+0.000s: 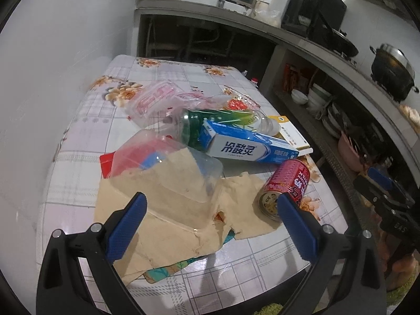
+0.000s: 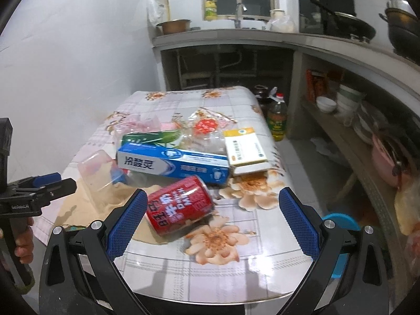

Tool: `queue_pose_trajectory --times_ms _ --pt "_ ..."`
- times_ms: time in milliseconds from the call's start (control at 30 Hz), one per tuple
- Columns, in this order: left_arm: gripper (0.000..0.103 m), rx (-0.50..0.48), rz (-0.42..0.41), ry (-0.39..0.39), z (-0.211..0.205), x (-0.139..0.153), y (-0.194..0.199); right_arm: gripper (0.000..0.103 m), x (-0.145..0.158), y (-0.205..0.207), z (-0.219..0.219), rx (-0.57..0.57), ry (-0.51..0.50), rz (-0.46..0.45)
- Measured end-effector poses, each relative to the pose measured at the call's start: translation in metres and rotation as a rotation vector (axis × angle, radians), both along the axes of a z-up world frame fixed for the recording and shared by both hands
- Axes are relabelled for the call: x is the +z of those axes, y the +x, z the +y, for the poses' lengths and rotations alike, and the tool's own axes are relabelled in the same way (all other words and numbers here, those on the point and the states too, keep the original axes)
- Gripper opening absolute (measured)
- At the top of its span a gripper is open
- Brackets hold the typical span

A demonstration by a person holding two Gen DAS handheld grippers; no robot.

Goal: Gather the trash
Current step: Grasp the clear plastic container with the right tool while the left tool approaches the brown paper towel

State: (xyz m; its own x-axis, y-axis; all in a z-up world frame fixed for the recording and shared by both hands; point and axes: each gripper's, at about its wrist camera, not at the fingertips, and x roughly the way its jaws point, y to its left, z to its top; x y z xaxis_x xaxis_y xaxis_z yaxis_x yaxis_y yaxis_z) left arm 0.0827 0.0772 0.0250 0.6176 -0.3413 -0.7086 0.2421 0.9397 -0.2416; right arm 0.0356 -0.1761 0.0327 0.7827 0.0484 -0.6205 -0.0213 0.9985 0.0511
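Note:
Trash lies on a flowered table point(image 1: 78, 136): torn brown paper point(image 1: 168, 225), a clear plastic container point(image 1: 168, 162), a blue toothpaste box point(image 1: 249, 147), a green-labelled bottle point(image 1: 210, 123), a red can point(image 1: 286, 189) on its side, a yellow-white box point(image 1: 294, 134) and plastic bags point(image 1: 157, 99). My left gripper point(image 1: 211, 223) hovers open over the brown paper. My right gripper point(image 2: 212, 215) is open above the near table edge, its left finger beside the red can point(image 2: 181, 204). The toothpaste box point(image 2: 173, 165) and yellow-white box point(image 2: 246, 147) lie behind the can.
A kitchen counter point(image 2: 262, 36) with pots, a sink and a black appliance runs along the back and right. Shelves with bowls point(image 2: 325, 105) and an oil bottle point(image 2: 278, 120) stand right of the table. A white wall point(image 1: 52, 52) borders the table's left side. A blue round object point(image 2: 341, 223) sits low right.

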Motion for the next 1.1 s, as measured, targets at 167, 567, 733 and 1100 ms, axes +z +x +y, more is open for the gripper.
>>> queue_pose_trajectory --times_ms 167,567,733,1100 --pt "0.097 -0.003 -0.001 0.005 0.013 -0.011 -0.004 0.095 -0.007 0.005 0.01 0.045 0.013 0.029" --pt "0.094 -0.11 -0.012 0.021 0.012 -0.032 -0.008 0.095 -0.027 0.033 0.026 0.089 0.055 0.16" --pt "0.086 -0.168 -0.013 0.003 0.003 -0.038 -0.005 0.095 -0.034 0.048 0.032 0.105 0.056 0.21" --pt "0.061 -0.225 0.026 -0.095 -0.004 -0.043 0.0 0.096 -0.057 0.085 0.056 0.339 -0.149 0.274"
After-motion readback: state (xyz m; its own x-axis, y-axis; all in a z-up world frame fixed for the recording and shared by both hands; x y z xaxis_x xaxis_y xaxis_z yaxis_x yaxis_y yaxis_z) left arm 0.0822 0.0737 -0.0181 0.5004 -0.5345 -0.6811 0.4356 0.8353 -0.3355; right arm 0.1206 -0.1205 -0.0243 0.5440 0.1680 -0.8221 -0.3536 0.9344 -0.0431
